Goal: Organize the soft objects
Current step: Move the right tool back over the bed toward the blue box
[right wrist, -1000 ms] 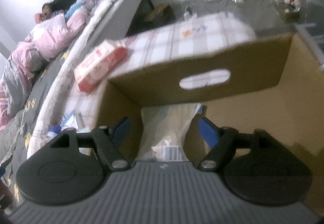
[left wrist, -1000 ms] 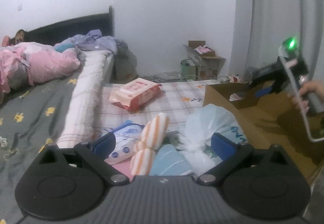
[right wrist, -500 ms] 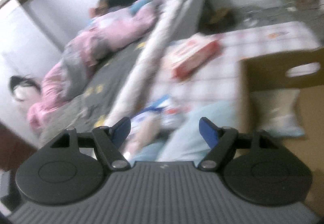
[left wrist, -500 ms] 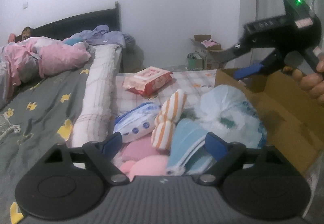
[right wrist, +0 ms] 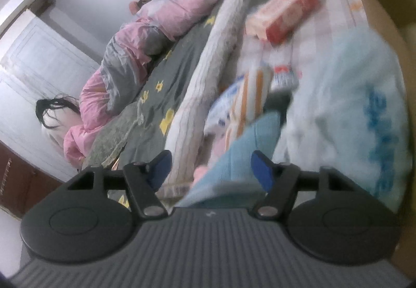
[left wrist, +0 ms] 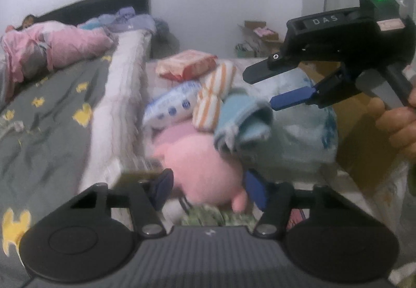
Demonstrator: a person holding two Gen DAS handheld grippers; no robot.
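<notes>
Grey bedding with yellow duck prints (left wrist: 52,116) fills the left of both views, and beside it a lower checked mattress (right wrist: 335,14) carries the pile of soft things. Against the half-second-older pictures both grippers have dropped from above the pile to right at it, which I read as the start of two picks at once; nothing is lifted yet.

The brown cardboard box (left wrist: 364,147), likely the place for the soft things, stands at the mattress's right edge. Leaning on its near wall lies the large pale-blue plastic bag with blue print (right wrist: 358,116); the printed characters are too blurred to read. The round pink plush toy (left wrist: 200,171) sits at the near edge of the pile. The left gripper (left wrist: 208,190) has closed in around it: its jaws stand wide, one blue pad on either side of the plush, gripping nothing so far.

The folded light-blue towel (left wrist: 241,119) rests on the plush and against the bag. The right gripper (left wrist: 262,90) now reaches over it from the box side, jaws spread and empty; its own camera shows the towel between its pads (right wrist: 260,168). The gripper's black body reads "DAS", under a green light.

Farther back lie a blue-and-white wipes pack (left wrist: 171,106), an orange-striped rolled cloth (left wrist: 215,95) and a red-and-white tissue pack (left wrist: 187,68); their labels are illegible.
</notes>
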